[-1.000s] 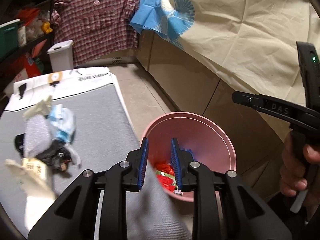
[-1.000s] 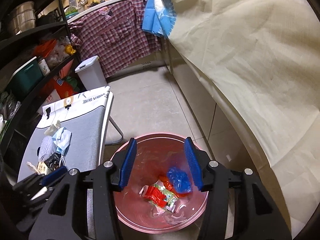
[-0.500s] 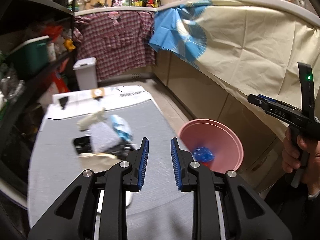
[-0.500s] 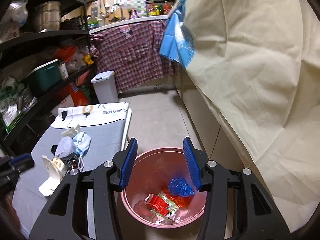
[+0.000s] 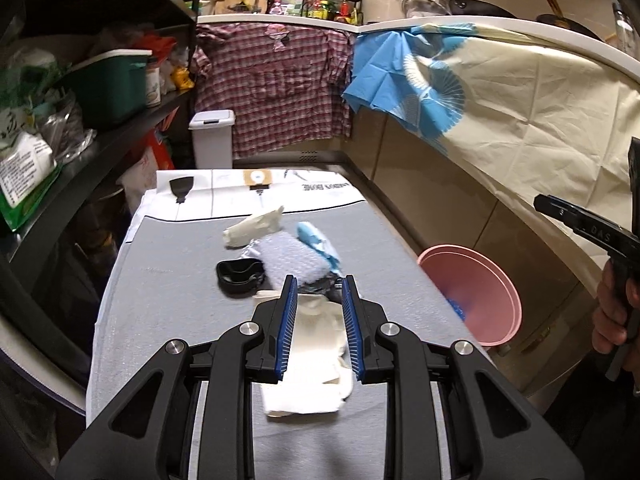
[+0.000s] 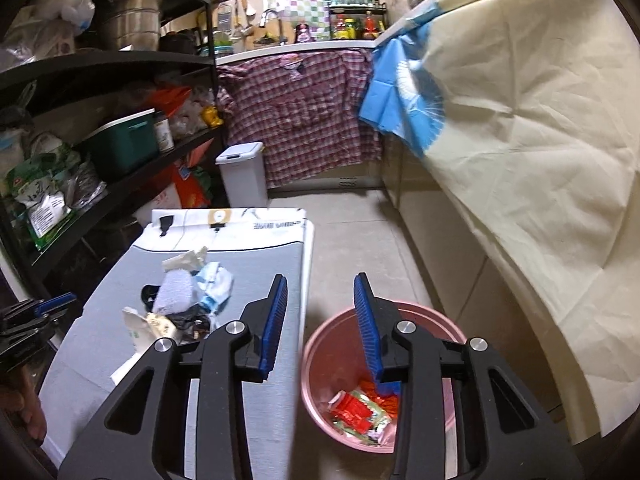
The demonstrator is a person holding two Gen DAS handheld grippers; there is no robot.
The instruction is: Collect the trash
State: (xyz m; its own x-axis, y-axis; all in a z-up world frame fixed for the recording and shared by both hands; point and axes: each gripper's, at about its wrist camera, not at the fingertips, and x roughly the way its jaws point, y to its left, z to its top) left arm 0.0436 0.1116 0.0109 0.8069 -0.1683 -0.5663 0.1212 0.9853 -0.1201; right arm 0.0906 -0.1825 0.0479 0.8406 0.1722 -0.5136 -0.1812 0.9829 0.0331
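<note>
Left gripper: jaws parted a little, nothing between the pads; it hangs over a flat white paper wrapper at the near end of the pile.

Right gripper: empty, jaws have just been closing, gap wider than the left's. It straddles the table edge, 1 finger over the grey top, 1 over the pink bin.

Risks, as I judge them:
- The wrapper lies flat on the grey table cover; with jaws this narrow the pads may skid over it or pinch the cover too.
- The pile is tangled, so lifting 1 piece could drag neighbours off the edge onto the floor.
- The bin stands low beside the table; light scraps released high may drift past its rim.

Materials, near to far:
- Wrapper: thin, creased.
- Black plastic piece: curved, rigid, glossy.
- Pale blue fuzzy cloth: soft, lumpy.
- Blue-and-white crumple: looks like a face mask; unsure.
- Cream crumpled scrap: twisted.
- Bin: smooth round plastic, holding red foil wrappers.
</note>
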